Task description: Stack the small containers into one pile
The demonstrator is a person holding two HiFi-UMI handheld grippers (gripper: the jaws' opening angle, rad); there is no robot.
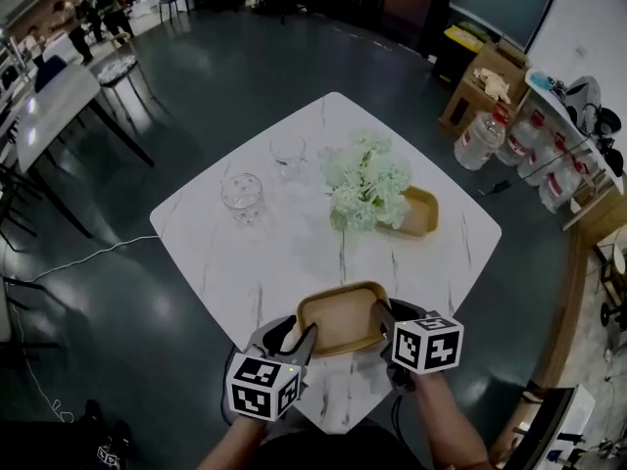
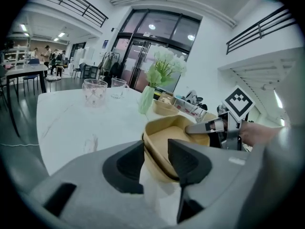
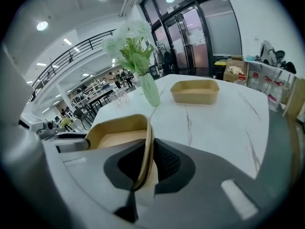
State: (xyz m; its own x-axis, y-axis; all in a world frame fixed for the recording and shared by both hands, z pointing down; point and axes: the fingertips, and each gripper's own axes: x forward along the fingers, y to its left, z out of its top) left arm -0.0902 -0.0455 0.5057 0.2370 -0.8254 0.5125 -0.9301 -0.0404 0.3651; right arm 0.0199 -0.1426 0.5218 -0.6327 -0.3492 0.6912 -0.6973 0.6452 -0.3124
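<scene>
A tan, rounded-rectangle container (image 1: 343, 323) (image 2: 177, 131) (image 3: 114, 133) hangs just above the near edge of the white marble table (image 1: 235, 262), held from both sides. My left gripper (image 1: 300, 337) (image 2: 155, 149) has its jaws across the container's left corner, one pad outside and one inside the wall. My right gripper (image 1: 383, 314) (image 3: 148, 149) is shut tight on the thin right rim; it also shows in the left gripper view as the right gripper (image 2: 209, 127). A second tan container (image 1: 417, 213) (image 3: 194, 90) (image 2: 164, 107) sits farther back on the right.
A vase of pale flowers (image 1: 367, 179) (image 2: 147, 99) (image 3: 150, 89) stands mid-table, just left of the second container. A glass bowl (image 1: 242, 192) (image 2: 94, 90) and a glass cup (image 1: 287, 150) (image 2: 117, 86) stand at the back left. Boxes and water jugs (image 1: 480, 140) lie on the floor beyond the table.
</scene>
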